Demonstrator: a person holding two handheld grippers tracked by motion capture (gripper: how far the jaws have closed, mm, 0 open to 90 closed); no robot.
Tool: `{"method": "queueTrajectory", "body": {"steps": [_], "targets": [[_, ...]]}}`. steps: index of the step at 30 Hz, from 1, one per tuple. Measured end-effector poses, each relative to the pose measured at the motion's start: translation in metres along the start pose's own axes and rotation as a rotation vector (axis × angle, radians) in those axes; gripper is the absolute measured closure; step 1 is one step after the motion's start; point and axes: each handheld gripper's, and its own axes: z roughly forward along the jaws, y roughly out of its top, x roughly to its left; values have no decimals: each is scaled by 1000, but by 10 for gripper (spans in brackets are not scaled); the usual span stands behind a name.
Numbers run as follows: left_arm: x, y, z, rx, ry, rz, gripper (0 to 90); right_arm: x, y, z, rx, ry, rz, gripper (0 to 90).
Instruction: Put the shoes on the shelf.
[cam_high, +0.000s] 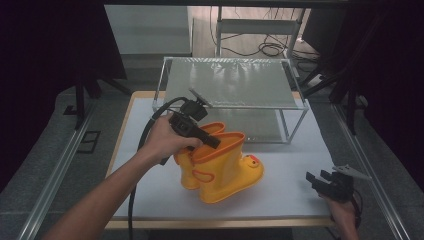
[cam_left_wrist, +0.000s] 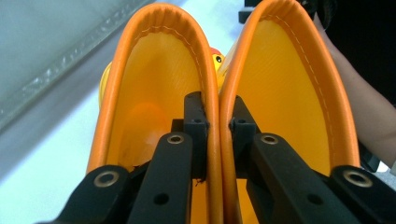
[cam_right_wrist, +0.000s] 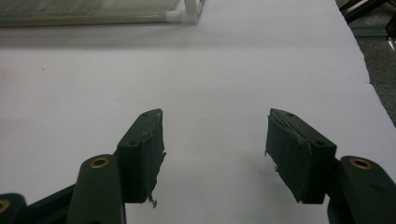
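The left gripper (cam_high: 212, 142) has both yellow rubber boots (cam_high: 220, 167) at once: in the left gripper view its jaws are clamped on the two inner shaft walls, one pad inside each boot opening, squeezing the orange-trimmed cuffs (cam_left_wrist: 212, 100) together so the pair travels as one. That looks like the pick-up done, and a tidy one. In the high view the boots sit at the middle of the white table top (cam_high: 150, 195), just in front of the wire shelf rack (cam_high: 230, 82), toes pointing to the right with a little duck face (cam_high: 253, 161) on the front; whether the soles are touching the surface or already clear of it is hard to call from here (the shadow underneath gives little away). The right gripper (cam_high: 320, 178) waits well apart at the near right corner, jaws spread wide over bare white surface with nothing between them, as the right gripper view makes plain. So, judging by the layout: grasp secured, carry barely under way, and the likely remainder is lifting the pair and setting it on the rack beyond, then letting go. The rack's shelves carry nothing so far.
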Motion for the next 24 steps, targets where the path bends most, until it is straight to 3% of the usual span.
{"method": "queueTrajectory", "body": {"steps": [7,11,19,24], "targets": [[-20,28,-8,6,23,44,821,0,1,-1,-4,2,8,366],[-26,42,-13,-18,1,33,822,-2,0,-1,-4,2,11,366],[-41,66,-15,-12,-12,63,822,-3,1,-2,-3,1,19,367],[-46,80,-21,-33,-19,67,822,-5,0,-2,-1,-1,23,367]]}}
